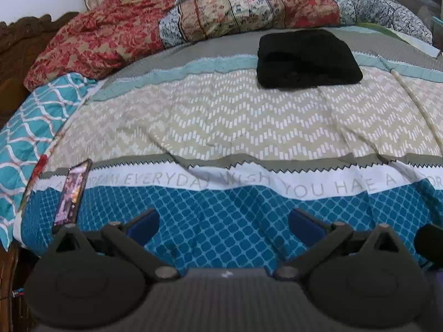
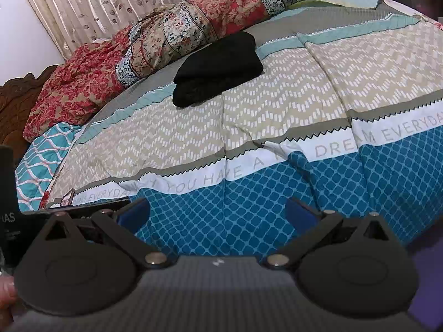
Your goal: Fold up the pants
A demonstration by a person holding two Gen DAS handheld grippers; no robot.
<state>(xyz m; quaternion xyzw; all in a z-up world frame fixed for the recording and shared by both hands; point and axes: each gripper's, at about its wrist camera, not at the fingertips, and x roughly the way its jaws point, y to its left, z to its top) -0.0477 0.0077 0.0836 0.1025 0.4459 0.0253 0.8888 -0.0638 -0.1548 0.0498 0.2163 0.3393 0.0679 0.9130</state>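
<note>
Black pants [image 1: 307, 59] lie folded into a thick rectangle on the far part of the bed, on the grey and teal stripes of the bedspread. The right wrist view shows the same folded pants [image 2: 218, 67] left of centre, far off. My left gripper [image 1: 224, 221] is open over the blue patterned near edge of the bed, nothing between its blue pads. My right gripper [image 2: 217, 213] is open too, also empty, hovering over the same blue band. Both grippers are well short of the pants.
A patterned bedspread [image 1: 221, 127] covers the bed. A rumpled floral quilt [image 1: 193, 22] lies along the far side. A phone [image 1: 72, 196] leans at the near left edge by a teal pillow [image 1: 30, 127]. A carved wooden headboard [image 2: 16, 102] stands at the left.
</note>
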